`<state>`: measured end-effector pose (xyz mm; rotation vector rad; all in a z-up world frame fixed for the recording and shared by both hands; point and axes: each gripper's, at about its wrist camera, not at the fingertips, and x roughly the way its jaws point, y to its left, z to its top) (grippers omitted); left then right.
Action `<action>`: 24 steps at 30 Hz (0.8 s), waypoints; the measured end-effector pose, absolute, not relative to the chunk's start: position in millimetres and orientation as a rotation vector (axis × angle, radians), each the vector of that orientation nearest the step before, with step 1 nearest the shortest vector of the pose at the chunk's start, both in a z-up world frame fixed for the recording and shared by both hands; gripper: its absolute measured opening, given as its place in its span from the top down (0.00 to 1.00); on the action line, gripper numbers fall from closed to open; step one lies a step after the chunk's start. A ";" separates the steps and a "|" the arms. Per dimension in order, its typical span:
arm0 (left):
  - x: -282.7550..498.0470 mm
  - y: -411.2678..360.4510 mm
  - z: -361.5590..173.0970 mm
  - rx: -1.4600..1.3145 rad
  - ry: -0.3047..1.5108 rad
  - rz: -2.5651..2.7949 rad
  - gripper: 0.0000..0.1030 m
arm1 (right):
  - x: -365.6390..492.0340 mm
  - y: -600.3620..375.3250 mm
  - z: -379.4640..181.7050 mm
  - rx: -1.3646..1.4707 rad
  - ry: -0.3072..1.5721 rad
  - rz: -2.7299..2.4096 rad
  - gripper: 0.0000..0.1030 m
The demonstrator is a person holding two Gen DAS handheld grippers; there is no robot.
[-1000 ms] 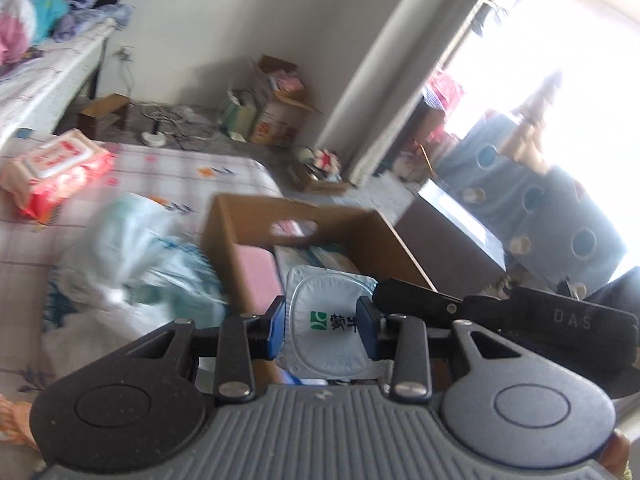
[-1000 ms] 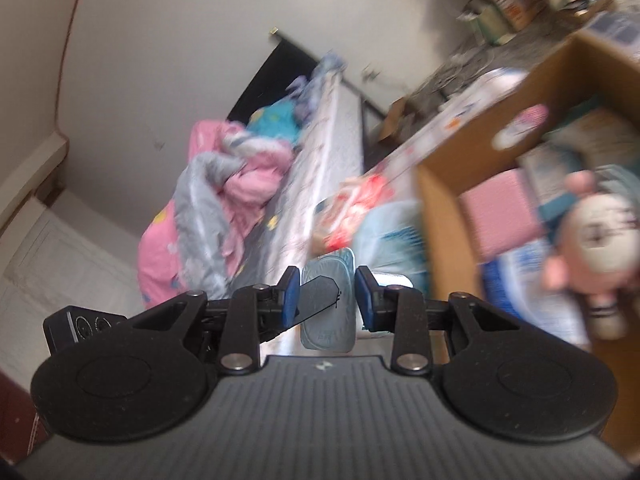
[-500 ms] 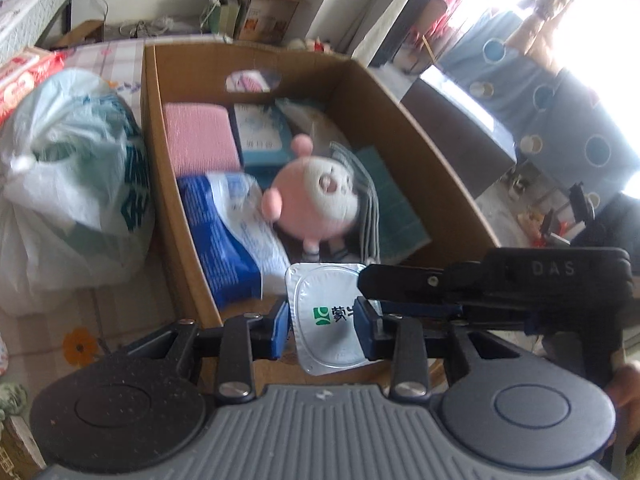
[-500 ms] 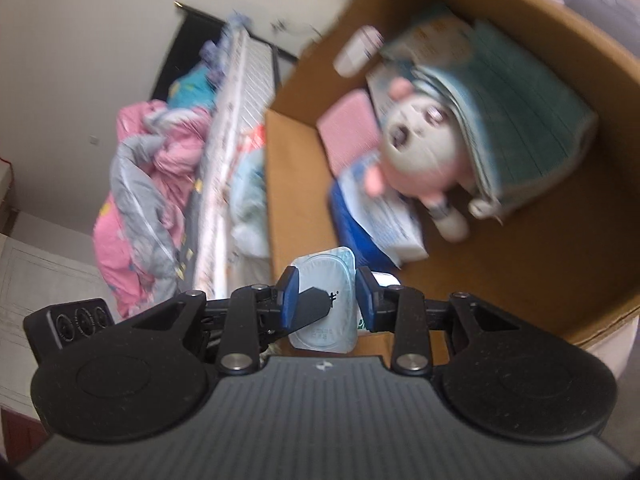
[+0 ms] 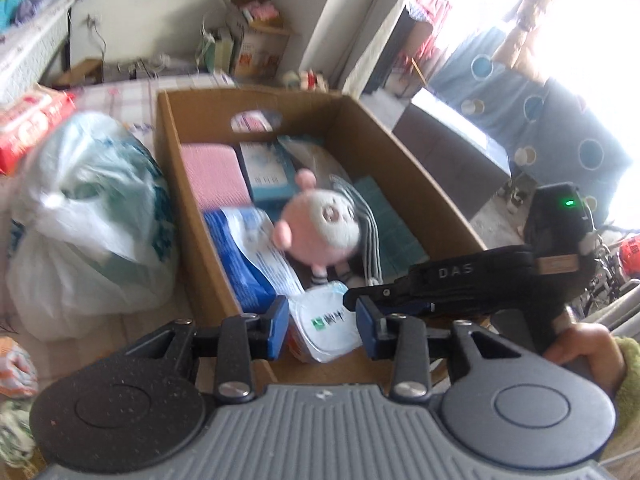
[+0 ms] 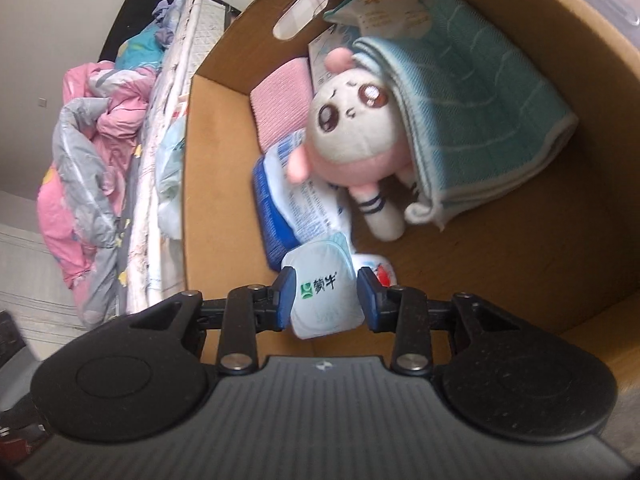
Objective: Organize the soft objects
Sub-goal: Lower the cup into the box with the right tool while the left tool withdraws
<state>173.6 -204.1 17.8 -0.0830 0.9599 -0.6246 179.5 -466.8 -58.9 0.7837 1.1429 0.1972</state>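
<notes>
A white yogurt cup with a green logo on its foil lid sits between the blue pads of my left gripper, low at the near end of the cardboard box. The jaws are opening, and the pads still touch the cup's sides. The right gripper's fingers reach in from the right behind the cup. In the right wrist view my right gripper has the yogurt cup between its pads, also opening while still touching. A pink plush doll lies in the box.
The box also holds a teal towel, a pink cloth, a blue-and-white pack and a small carton. A white plastic bag and red wipes pack lie left of it. A hand grips the right tool.
Both grippers have come down with the cup, from above the box's near edge into its near end. Both views now tilt into the box. The pads stand slightly wider.
</notes>
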 end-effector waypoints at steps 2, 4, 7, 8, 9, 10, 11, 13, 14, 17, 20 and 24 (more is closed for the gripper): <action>170.7 -193.0 24.8 -0.092 0.934 -0.617 0.59 | 186.7 -464.1 -62.4 0.772 1.145 0.197 0.67; 166.9 -179.7 30.5 -0.097 0.913 -0.606 0.58 | 196.0 -460.8 -69.4 0.761 1.161 0.192 0.67; 159.3 -154.1 36.1 -0.109 0.885 -0.578 0.58 | 207.4 -455.3 -82.4 0.743 1.199 0.209 0.65; 156.1 -144.3 37.5 -0.114 0.874 -0.563 0.58 | 209.0 -453.0 -84.1 0.738 1.200 0.219 0.64; 153.1 -134.9 38.1 -0.114 0.861 -0.549 0.58 | 210.7 -450.8 -84.9 0.737 1.206 0.238 0.64; 150.1 -125.1 39.1 -0.115 0.849 -0.530 0.58 | 211.3 -448.7 -86.0 0.743 1.215 0.254 0.64; 146.8 -114.5 39.3 -0.121 0.837 -0.507 0.57 | 211.5 -446.7 -87.4 0.749 1.224 0.268 0.64; 141.7 -93.6 37.9 -0.147 0.821 -0.463 0.57 | 210.6 -441.1 -89.9 0.752 1.240 0.300 0.64; 139.7 -83.2 37.0 -0.165 0.818 -0.444 0.57 | 209.7 -437.6 -91.5 0.756 1.248 0.311 0.64; 136.0 -58.8 30.6 -0.208 0.819 -0.397 0.57 | 208.1 -430.4 -93.7 0.766 1.265 0.338 0.64; 130.3 -38.0 25.4 -0.222 0.810 -0.351 0.55 | 207.1 -423.3 -93.1 0.760 1.287 0.359 0.64; 121.2 -13.5 20.6 -0.203 0.785 -0.272 0.41 | 203.8 -420.7 -82.8 0.747 1.280 0.328 0.54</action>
